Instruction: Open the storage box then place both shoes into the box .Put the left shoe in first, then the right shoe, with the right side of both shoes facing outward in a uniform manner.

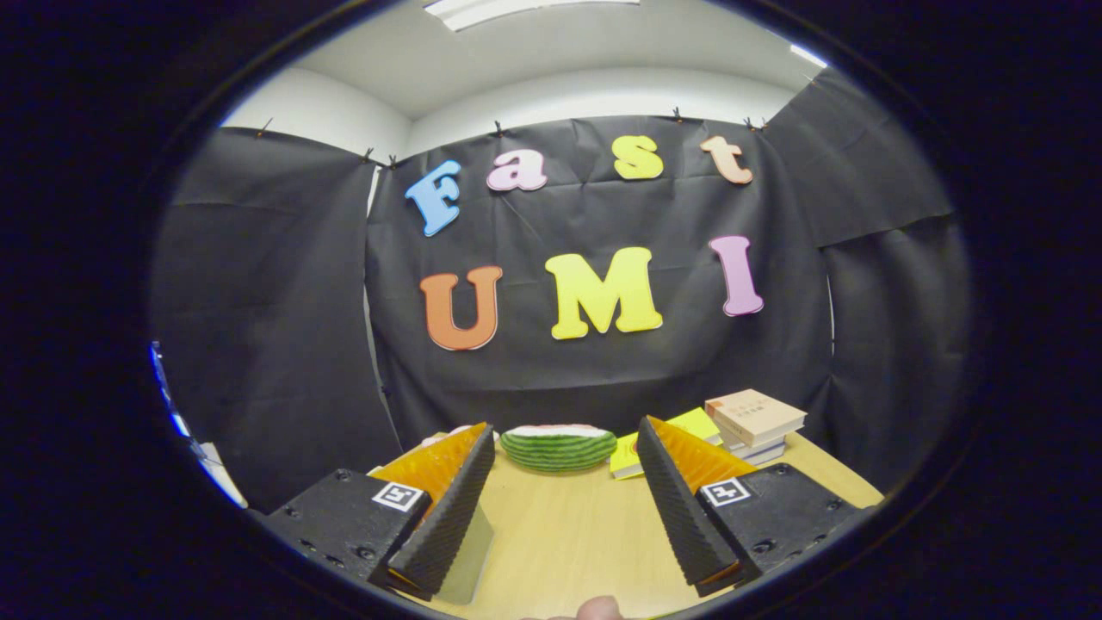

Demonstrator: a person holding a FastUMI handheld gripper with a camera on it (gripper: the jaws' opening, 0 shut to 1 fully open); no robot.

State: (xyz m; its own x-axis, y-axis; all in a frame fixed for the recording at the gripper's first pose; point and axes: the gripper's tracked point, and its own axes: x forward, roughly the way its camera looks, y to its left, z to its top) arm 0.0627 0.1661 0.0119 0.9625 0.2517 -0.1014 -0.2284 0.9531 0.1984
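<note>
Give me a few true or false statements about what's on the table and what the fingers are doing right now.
1. The gripper has its fingers apart with nothing between them. True.
2. A watermelon slice lies on the wooden table beyond the fingers. True.
3. The stack of books is held between the fingers. False: it rests on the table, beyond the right finger.
4. The watermelon slice sits on top of the books. False: it lies on the table, apart from them.

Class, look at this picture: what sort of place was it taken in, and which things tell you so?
Probably a makeshift recording booth in an office-like room: black cloth clipped up as walls, a wooden table with a stack of books and a watermelon slice, and the open gripper above it.
</note>
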